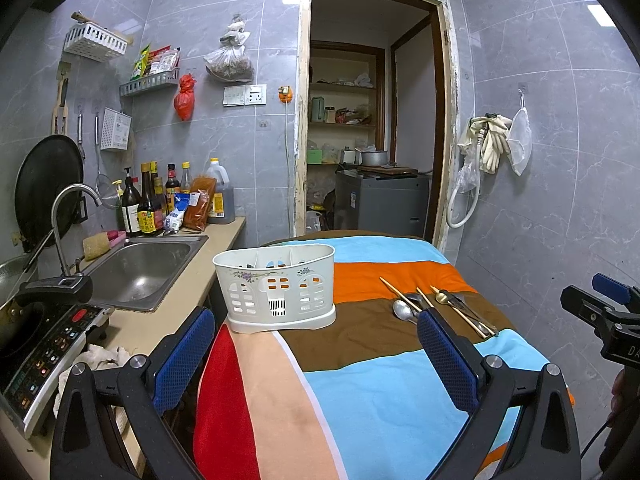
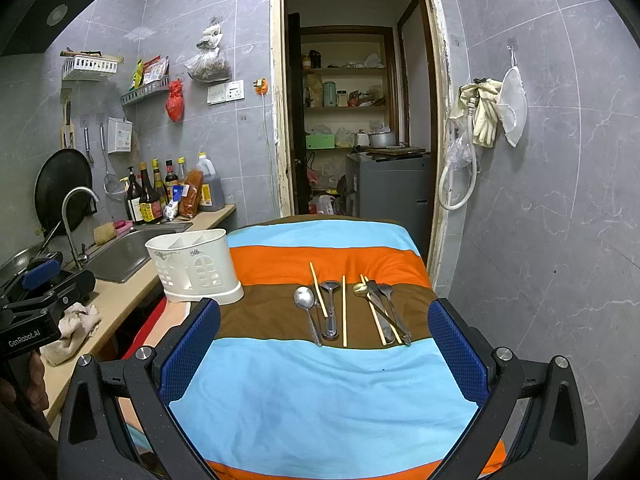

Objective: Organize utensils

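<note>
Two open claws [image 1: 316,344] [image 2: 324,344], four chopsticks [image 2: 344,311], three spoons [image 2: 306,300], one caddy [image 2: 192,264]

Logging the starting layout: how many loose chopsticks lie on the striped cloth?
4, all on the brown stripe: one slanted beside the silver spoon, one straight at mid-row, and two angled in the right-hand cutlery pile, where more could be hidden.
</note>
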A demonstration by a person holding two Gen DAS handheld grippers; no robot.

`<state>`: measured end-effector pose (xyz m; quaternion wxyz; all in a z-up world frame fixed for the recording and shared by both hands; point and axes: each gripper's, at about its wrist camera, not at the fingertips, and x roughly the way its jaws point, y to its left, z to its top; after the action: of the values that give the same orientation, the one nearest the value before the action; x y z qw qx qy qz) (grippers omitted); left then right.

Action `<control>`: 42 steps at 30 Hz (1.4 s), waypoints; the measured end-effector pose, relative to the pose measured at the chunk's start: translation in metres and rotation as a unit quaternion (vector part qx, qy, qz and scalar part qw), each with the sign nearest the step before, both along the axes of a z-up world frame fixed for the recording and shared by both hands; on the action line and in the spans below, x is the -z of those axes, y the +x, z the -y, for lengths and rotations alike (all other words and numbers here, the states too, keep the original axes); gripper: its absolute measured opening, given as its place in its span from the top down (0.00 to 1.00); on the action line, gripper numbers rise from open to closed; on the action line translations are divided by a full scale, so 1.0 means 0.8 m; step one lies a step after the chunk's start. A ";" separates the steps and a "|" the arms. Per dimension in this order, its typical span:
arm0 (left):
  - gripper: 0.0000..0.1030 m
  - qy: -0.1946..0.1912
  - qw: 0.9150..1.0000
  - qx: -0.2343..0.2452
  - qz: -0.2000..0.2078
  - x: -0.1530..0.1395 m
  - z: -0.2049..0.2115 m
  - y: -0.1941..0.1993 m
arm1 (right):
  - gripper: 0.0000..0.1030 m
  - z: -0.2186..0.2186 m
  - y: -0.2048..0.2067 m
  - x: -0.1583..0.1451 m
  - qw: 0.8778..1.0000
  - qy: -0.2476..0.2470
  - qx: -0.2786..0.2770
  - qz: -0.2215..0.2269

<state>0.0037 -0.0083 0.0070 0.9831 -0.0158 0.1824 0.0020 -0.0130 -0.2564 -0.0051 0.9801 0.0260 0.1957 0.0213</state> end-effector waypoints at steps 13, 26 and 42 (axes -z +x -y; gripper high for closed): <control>0.01 0.001 1.000 0.000 0.001 0.001 -0.001 -0.001 | 0.01 -0.002 0.000 -0.001 1.000 0.000 -0.001 -0.001; 0.01 0.001 1.000 0.000 0.001 0.001 0.000 -0.001 | 0.01 -0.006 -0.002 -0.002 1.000 0.000 -0.001 -0.001; 0.01 0.001 1.000 0.001 0.001 0.001 0.000 -0.001 | 0.01 -0.011 -0.001 0.000 1.000 -0.001 -0.002 -0.003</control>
<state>0.0029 -0.0080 0.0060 0.9833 -0.0146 0.1815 0.0017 -0.0141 -0.2479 -0.0055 0.9794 0.0249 0.1992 0.0228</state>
